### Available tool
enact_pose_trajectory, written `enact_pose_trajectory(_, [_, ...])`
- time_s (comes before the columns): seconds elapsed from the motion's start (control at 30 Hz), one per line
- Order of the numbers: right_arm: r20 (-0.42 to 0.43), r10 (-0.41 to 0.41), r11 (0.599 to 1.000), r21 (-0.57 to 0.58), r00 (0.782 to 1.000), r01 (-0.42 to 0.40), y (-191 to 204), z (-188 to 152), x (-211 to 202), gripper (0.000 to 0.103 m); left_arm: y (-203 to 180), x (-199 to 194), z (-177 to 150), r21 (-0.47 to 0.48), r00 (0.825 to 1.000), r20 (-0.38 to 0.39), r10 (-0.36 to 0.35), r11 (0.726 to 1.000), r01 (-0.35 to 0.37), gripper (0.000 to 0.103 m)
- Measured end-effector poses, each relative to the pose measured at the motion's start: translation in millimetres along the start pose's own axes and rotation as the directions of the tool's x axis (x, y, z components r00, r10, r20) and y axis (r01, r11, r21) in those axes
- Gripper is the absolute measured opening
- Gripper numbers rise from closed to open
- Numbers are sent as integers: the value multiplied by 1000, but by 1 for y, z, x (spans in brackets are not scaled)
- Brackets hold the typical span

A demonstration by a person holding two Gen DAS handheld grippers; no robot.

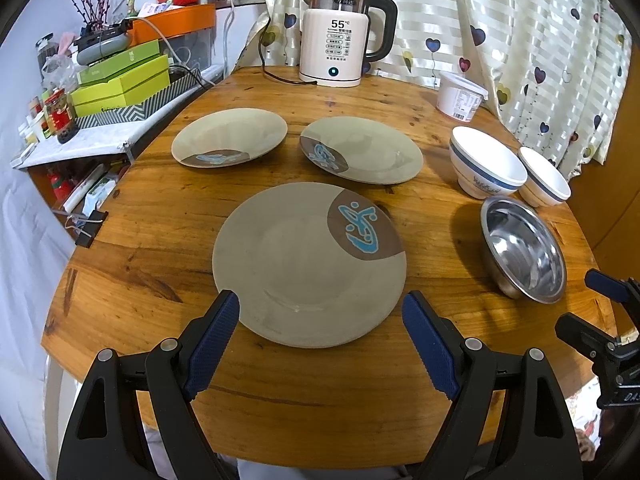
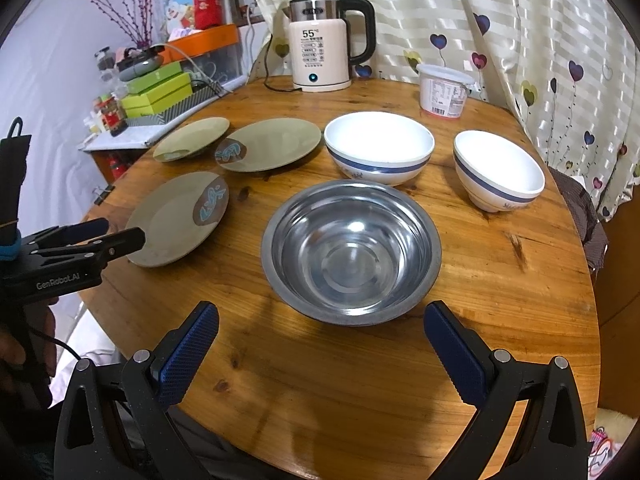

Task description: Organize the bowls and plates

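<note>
Three grey-green plates with a brown and blue motif lie on the round wooden table (image 1: 160, 220): a near plate (image 1: 308, 264), a far left plate (image 1: 230, 138) and a far right plate (image 1: 362, 150). My left gripper (image 1: 320, 304) is open, its fingers either side of the near plate's front rim, not touching it. In the right wrist view a steel bowl (image 2: 352, 248) sits just ahead of my open right gripper (image 2: 320, 314). Behind it stand a large white blue-banded bowl (image 2: 378, 146) and a smaller one (image 2: 498, 170). Nothing is held.
An electric kettle (image 1: 340, 44) and a lidded white tub (image 1: 460, 96) stand at the table's far edge in front of a heart-patterned curtain (image 1: 540, 40). A cluttered shelf with green boxes (image 1: 120, 80) borders the table's left side. A hand (image 2: 24, 344) holds the left gripper.
</note>
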State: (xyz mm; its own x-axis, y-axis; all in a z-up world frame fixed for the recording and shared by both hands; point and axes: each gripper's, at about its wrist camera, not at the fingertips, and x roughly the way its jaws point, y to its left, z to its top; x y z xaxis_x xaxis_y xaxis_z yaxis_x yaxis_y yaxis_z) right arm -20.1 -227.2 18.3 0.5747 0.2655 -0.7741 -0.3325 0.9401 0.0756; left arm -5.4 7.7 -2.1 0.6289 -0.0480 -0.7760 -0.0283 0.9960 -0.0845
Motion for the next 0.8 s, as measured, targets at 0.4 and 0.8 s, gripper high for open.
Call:
enact_pose_trajectory(0.4, [7, 0, 1000, -16, 1000, 0, 5, 8, 2, 103, 8, -2, 5, -24, 1000, 16, -8, 1000, 8, 84])
enact_pose_trajectory(0.8, [10, 8, 998, -55, 1000, -7, 20, 23, 6, 103, 20, 2, 7, -53, 1000, 22, -1, 999, 3, 84])
